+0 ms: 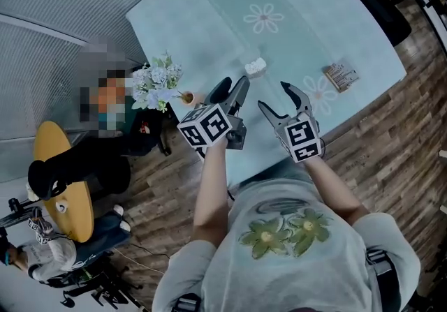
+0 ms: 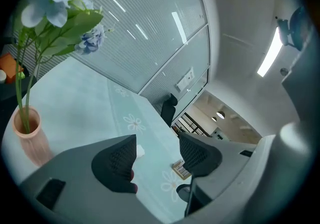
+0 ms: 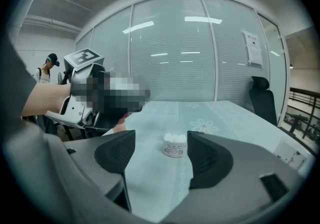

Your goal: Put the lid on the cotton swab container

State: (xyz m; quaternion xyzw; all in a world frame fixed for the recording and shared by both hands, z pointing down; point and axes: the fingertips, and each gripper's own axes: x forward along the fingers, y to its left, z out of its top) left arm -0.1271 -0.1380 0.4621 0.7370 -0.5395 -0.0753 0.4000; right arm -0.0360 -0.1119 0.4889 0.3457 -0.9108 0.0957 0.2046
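The cotton swab container (image 1: 255, 66) is a small round tub with white swab tips showing at its top. It stands upright on the pale teal tablecloth (image 1: 307, 17), a short way beyond both grippers. In the right gripper view the container (image 3: 175, 145) sits in line with the gap of my right gripper (image 3: 161, 153), well ahead of the pads. My right gripper (image 1: 274, 95) is open and empty. My left gripper (image 1: 232, 88) is open too, with nothing between its pads. In the left gripper view a white sliver of the container (image 2: 139, 151) peeks past a fingertip of my left gripper (image 2: 157, 155).
A pink vase of pale flowers (image 1: 159, 87) stands at the table's left edge, close to the left gripper. A small flat brownish packet (image 1: 341, 76) lies to the right. A person sits on the floor side at the left (image 1: 105, 150). A black chair (image 3: 262, 97) stands by the glass wall.
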